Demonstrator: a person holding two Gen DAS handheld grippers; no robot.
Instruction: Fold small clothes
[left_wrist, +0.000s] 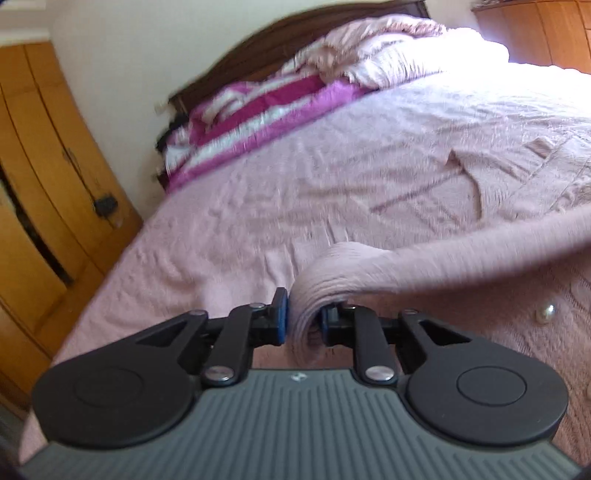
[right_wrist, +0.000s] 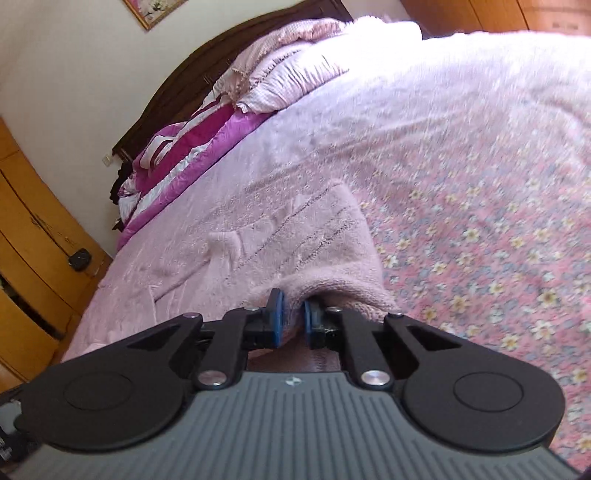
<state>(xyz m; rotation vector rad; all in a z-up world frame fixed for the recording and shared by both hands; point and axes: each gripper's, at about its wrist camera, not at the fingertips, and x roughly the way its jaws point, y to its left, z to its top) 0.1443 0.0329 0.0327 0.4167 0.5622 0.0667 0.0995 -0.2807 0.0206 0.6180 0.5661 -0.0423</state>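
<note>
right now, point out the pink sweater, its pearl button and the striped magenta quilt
pink sweater (right_wrist: 295, 236), right wrist view, on the flat knitted body
pearl button (left_wrist: 546, 314), left wrist view, on the round bead
striped magenta quilt (left_wrist: 258, 110), left wrist view, on a magenta stripe near the headboard

Both fisheye views sit just behind their own black two-finger grippers, low and close over the pink-covered bed (left_wrist: 258, 206), tilted downward toward the dark wooden headboard (left_wrist: 280, 26). Both share that headboard, the magenta-and-white striped quilt (right_wrist: 177, 155) below it, and the pink knitted garment (right_wrist: 295, 236).
</note>
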